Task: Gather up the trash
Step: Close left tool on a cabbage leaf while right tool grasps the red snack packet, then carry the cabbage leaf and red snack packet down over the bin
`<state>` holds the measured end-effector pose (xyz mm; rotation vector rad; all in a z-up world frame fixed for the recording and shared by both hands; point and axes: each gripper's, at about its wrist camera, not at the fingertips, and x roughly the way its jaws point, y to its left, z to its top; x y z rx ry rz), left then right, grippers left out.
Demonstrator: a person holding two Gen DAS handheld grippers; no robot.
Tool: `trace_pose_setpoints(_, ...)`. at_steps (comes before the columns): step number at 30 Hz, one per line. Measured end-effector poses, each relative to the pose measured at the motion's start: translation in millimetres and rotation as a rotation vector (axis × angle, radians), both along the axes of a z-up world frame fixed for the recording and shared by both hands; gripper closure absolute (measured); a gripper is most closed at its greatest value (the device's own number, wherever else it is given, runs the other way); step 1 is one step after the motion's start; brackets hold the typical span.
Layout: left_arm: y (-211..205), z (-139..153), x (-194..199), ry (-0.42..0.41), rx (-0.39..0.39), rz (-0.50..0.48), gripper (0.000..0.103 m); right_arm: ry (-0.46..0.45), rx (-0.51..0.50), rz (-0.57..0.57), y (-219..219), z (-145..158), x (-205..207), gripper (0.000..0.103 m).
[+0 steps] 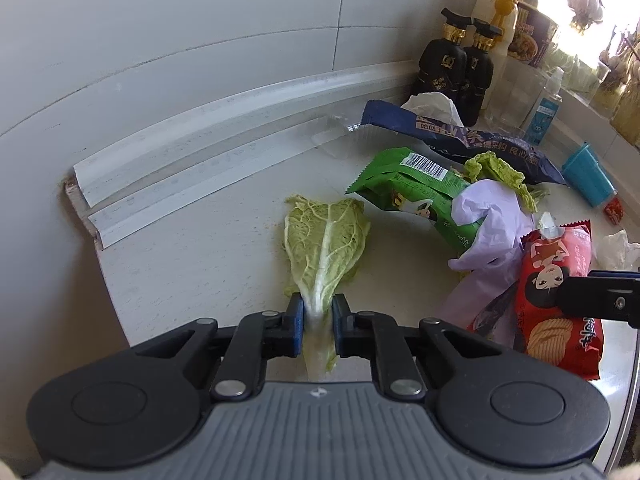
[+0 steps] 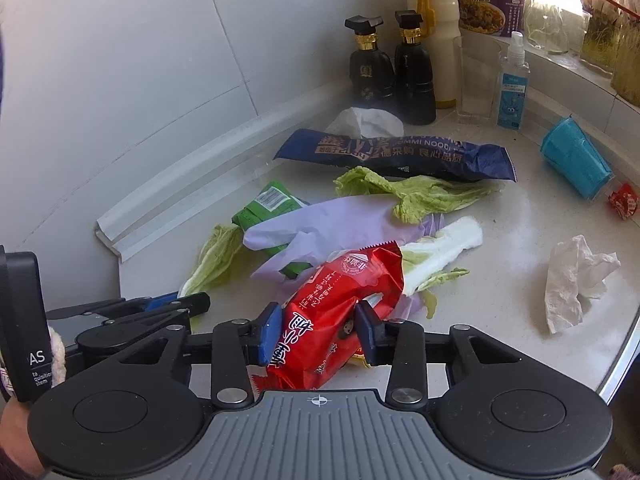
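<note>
Tissue (image 2: 576, 284) shows fully only rightward, where right gripper (image 2: 316, 330) clamps red packet (image 2: 340, 300); left gripper (image 1: 318, 320) pinches cabbage leaf (image 1: 326, 240).

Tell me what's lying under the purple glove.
The purple glove drapes over a green snack packet and a white cabbage stalk. Anything else beneath it is hidden by the glove and the red wrapper.

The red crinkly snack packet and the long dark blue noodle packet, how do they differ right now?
The red crinkly snack packet is squeezed between the right gripper pads; the long dark blue noodle packet lies untouched near the wall. The red one is short and puffy with a cartoon print, the blue one long and flatter with gold lettering. Both are plastic food wrappers on the white counter.
</note>
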<state>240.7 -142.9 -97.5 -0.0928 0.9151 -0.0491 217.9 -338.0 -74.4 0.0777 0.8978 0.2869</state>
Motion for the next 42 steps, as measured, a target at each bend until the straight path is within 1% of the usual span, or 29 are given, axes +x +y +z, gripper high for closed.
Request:
trace_pose_setpoints(4,2.8,2.6,-2.8,-0.004,-0.014,0.013,0.09,-0.018,0.017,-0.005,-4.1,3.2,-4.0,0.075)
trace_pose_setpoints(9,4.4,6.3,-9.4,-0.016,-0.022,0.026,0.091,-0.036,0.013,-0.003,-7.3,6.2,-11.6,0.077)
trace_pose_setpoints(22,15.7,27.4,-28.8,-0.051,-0.066,0.062,0.091,-0.083,0.034,-0.033,-20.8,26.3,-30.2,0.077)
trace_pose_setpoints(31,25.0,45.4,-47.7,-0.088,-0.086,0.089,0.091,-0.117,0.05,-0.018,-21.5,39.3,-45.6,0.077)
trace_pose_setpoints(36,32.5,52.9,-60.2,-0.101,-0.102,0.113,0.091,-0.125,0.105,0.02,-23.1,46.0,-55.9,0.077)
trace_pose_setpoints(42,40.6,61.2,-78.5,-0.119,-0.123,0.139,0.091,-0.096,0.183,0.064,-27.3,48.9,-62.7,0.077)
